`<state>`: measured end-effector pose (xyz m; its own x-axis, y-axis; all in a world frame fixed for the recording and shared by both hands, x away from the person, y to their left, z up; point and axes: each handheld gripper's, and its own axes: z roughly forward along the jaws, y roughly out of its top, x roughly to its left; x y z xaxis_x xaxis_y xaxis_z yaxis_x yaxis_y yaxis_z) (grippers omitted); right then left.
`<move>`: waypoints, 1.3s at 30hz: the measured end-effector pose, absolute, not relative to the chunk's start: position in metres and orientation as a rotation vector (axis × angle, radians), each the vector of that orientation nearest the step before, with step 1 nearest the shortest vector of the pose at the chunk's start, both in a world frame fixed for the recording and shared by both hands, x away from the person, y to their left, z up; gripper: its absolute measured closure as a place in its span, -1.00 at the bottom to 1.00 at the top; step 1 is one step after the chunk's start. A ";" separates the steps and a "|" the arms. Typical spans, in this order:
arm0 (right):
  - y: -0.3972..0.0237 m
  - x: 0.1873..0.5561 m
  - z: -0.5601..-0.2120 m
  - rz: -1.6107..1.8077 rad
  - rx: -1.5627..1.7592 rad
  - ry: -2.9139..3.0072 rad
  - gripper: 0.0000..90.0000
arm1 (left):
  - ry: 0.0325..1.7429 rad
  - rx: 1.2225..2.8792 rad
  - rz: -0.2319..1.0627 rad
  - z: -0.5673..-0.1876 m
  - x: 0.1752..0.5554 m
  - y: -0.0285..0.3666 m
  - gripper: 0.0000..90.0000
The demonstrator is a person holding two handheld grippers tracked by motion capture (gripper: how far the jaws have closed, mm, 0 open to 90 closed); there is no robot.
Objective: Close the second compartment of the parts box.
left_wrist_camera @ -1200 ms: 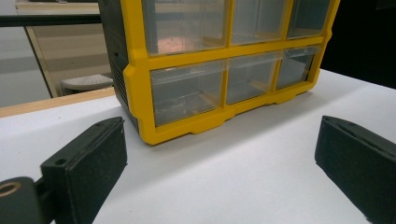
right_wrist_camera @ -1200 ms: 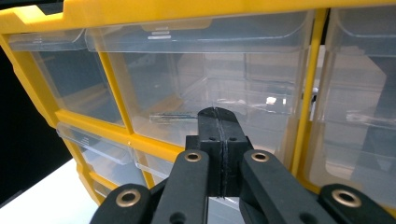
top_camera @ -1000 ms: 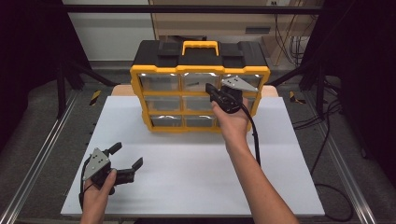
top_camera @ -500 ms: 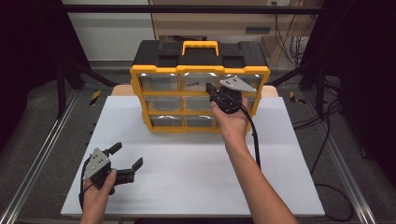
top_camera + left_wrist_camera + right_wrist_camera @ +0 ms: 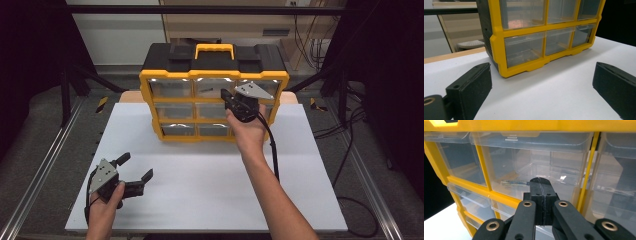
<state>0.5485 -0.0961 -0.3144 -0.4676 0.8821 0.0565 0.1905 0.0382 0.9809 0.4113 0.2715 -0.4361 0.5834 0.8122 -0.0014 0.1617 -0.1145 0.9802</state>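
So the yellow organizer [image 5: 214, 95] sits at the far middle of the bench [image 5: 210, 190], black top, clear drawers in a three-by-three grid. The right hand-held gripper [image 5: 225, 93] is up against the organizer's front, at the middle drawer [image 5: 534, 167] of the top row, jaws pinched fully together with nothing between them, tips right at the clear face. A small dark thing lies inside that drawer, can't tell what. The left hand-held gripper [image 5: 134, 171] rests well in front of the organizer, off toward its left, jaws spread wide and holding nothing.
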 end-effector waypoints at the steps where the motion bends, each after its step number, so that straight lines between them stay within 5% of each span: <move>1: -0.096 0.548 -0.314 1.471 1.086 1.718 1.00 | 0.832 1.621 0.679 -0.436 0.411 0.272 -0.95; 39: -0.103 0.538 -0.310 1.465 1.035 1.725 1.00 | 0.826 1.631 0.678 -0.436 0.412 0.270 -0.95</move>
